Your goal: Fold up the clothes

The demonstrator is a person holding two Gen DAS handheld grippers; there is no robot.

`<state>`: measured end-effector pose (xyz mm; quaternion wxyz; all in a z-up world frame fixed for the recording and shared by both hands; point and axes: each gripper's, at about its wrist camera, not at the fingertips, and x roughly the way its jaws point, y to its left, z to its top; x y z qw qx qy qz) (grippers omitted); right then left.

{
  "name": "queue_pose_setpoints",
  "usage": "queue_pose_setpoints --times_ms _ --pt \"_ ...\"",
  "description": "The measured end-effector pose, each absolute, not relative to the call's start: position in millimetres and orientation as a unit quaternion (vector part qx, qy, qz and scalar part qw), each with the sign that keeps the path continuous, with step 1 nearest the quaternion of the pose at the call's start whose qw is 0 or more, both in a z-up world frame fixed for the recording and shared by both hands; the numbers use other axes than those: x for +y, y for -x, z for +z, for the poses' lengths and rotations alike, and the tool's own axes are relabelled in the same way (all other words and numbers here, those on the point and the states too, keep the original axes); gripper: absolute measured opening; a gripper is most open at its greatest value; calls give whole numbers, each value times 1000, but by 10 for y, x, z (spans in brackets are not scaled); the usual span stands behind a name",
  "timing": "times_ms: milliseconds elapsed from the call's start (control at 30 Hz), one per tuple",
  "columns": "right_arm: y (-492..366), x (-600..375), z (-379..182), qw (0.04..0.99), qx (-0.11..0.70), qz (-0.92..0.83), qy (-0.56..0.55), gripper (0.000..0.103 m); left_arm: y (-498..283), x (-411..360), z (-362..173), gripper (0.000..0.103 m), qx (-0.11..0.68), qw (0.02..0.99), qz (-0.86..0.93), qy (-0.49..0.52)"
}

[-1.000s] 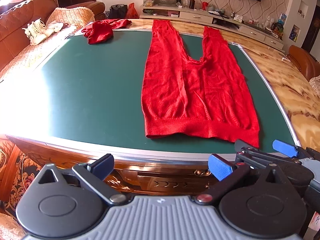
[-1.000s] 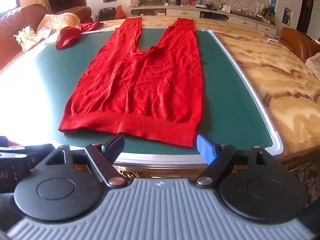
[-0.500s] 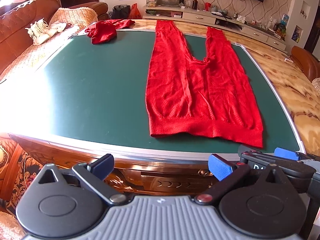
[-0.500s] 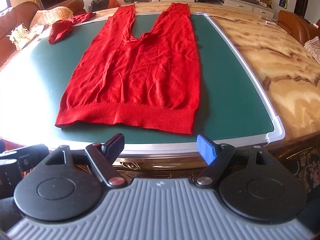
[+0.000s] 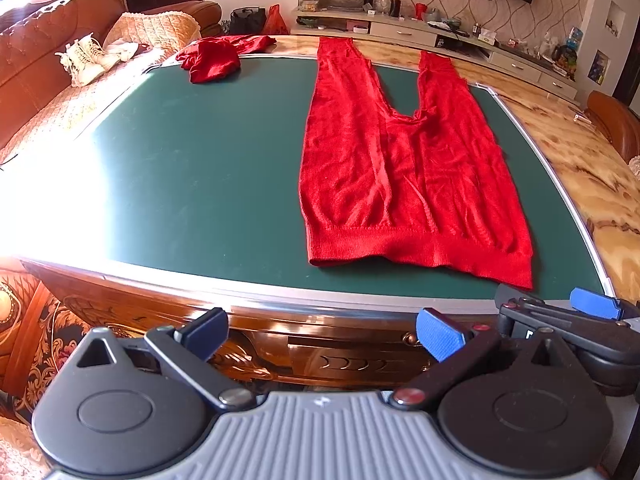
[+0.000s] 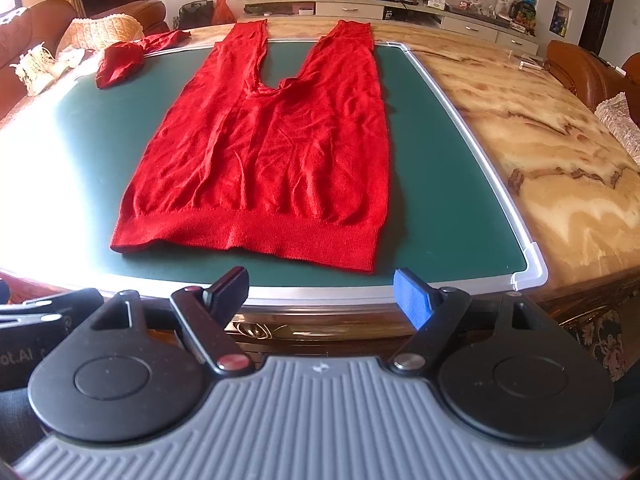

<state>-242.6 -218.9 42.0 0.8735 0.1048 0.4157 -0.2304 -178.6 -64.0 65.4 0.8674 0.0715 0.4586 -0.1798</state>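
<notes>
Red knit trousers laid flat on green mat, both grippers held apart short of the table edge.

Red trousers [image 5: 404, 176] are spread on the green mat [image 5: 192, 168], waistband toward the cameras near the mat's front edge, both legs running away and overhanging the far edge onto the marble tabletop [image 6: 560, 152]. Fabric is seen lightly wrinkled, unfolded. Left gripper [image 5: 320, 330] is held with fingers apart, nothing between them, below the front rim and left of the waistband. Right gripper [image 6: 320, 290] is likewise spread and empty, lined up with the waistband's right half, not touching it. A second crumpled red garment [image 5: 212, 60] is seen at the mat's far left corner. Pale shoes [image 5: 86, 60] are seen on the sofa [image 5: 36, 80] to the left.
</notes>
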Motion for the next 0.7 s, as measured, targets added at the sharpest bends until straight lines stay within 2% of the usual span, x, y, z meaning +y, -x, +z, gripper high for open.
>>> queue_pose_setpoints --times_ms 700 --pt "2567 -2076 487 871 424 -228 -97 87 1901 -583 654 103 447 875 -173 -67"
